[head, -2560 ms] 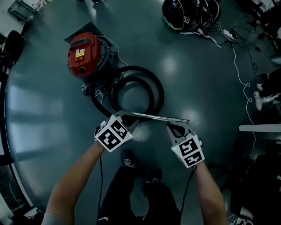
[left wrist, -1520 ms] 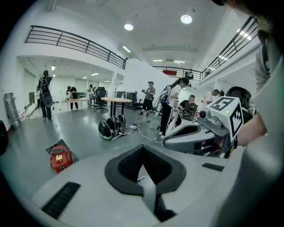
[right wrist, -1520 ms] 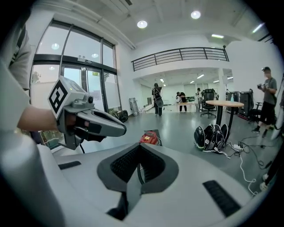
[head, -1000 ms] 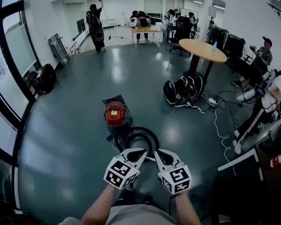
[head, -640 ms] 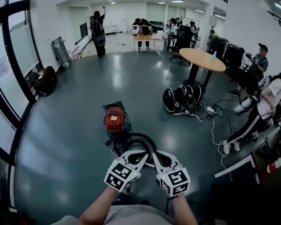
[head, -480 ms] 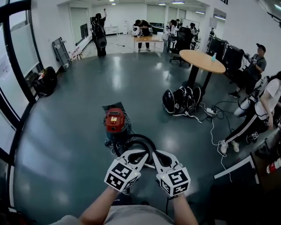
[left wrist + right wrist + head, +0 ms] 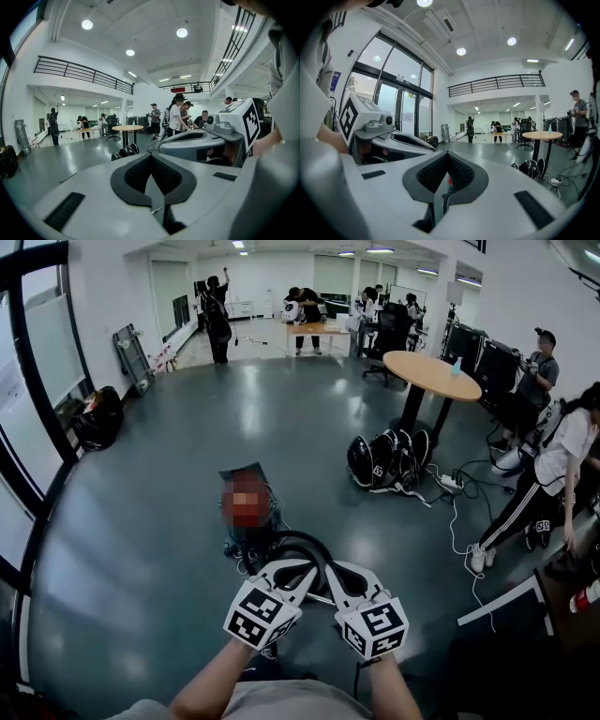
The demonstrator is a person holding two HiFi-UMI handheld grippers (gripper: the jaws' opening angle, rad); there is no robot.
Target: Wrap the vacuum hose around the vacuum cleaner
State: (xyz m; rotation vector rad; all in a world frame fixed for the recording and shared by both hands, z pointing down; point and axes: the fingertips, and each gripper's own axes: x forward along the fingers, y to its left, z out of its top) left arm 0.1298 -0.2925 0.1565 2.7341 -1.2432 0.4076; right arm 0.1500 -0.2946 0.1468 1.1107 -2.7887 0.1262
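Vacuum cleaner on an open office floor, hose lying loose beside it.
On the grey floor (image 7: 141, 521) stands the vacuum cleaner (image 7: 248, 521), its black hose (image 7: 302, 537) looped just beside it. The left gripper (image 7: 298, 570) and right gripper (image 7: 339, 570) hover side by side above the loop, each with jaws pressed together on nothing. A reach with the jaws like this would likely shove the coil rather than catch it.

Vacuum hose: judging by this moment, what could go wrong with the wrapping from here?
1. The hose lies looped on the floor beside the vacuum cleaner, not around it, while the left gripper and right gripper are both shut and empty, clear of it. The wrap may be left undone.
2. The loose loop lies on the floor right in front of the person, so it could catch a foot on a forward step.
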